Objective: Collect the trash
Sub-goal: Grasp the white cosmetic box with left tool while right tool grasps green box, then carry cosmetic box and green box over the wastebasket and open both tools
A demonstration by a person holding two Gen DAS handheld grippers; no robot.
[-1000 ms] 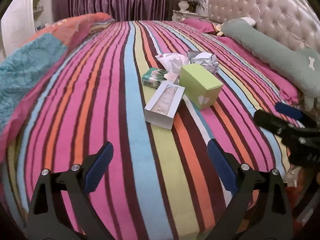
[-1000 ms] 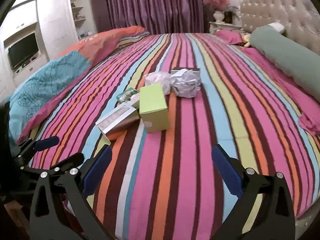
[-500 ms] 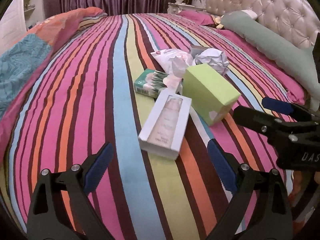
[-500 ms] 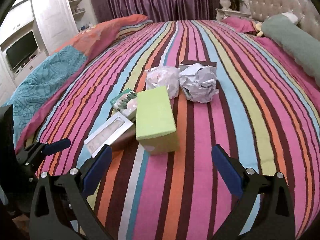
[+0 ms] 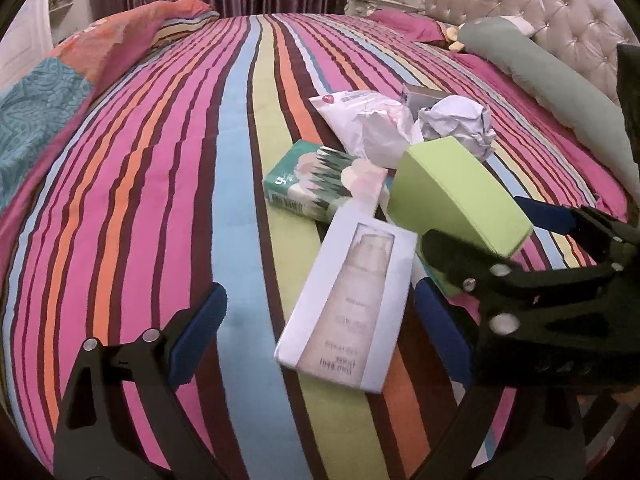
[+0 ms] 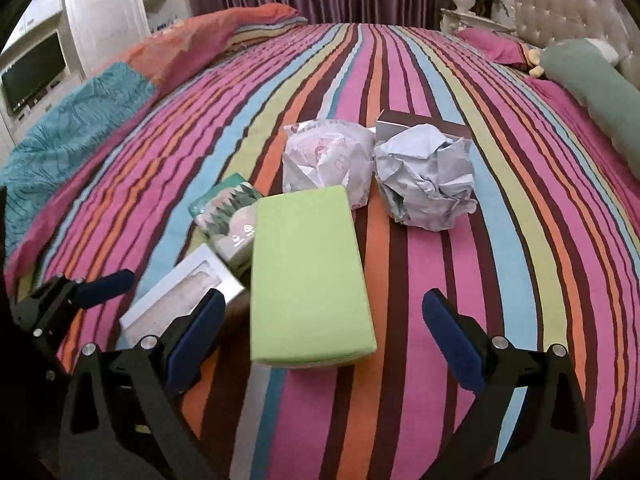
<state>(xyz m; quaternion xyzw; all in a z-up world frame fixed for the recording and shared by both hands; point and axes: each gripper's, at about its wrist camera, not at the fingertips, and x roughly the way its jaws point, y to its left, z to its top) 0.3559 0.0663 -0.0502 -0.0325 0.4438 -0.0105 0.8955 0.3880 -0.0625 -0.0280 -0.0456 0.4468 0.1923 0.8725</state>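
A pile of trash lies on the striped bed. My left gripper (image 5: 320,336) is open, and the near end of a white window box (image 5: 352,300) lies between its blue pads. My right gripper (image 6: 324,336) is also open, its pads on either side of a lime-green box (image 6: 308,276). In the left wrist view the right gripper (image 5: 484,224) straddles that green box (image 5: 456,196). Behind them lie a green tissue pack (image 5: 312,180), a white plastic wrapper (image 6: 324,156), a crumpled paper ball (image 6: 424,180) and a small grey box (image 6: 420,126).
The striped bedspread (image 5: 160,200) covers the bed. A teal and orange quilt (image 6: 80,120) is bunched on the left. A long green bolster (image 5: 560,80) lies before the tufted headboard (image 5: 540,8). Purple curtains and a nightstand stand beyond; a TV cabinet (image 6: 32,68) is far left.
Both grippers have moved forward to the trash pile. The white box now sits between the left pads and the green box between the right pads. Both stay open.
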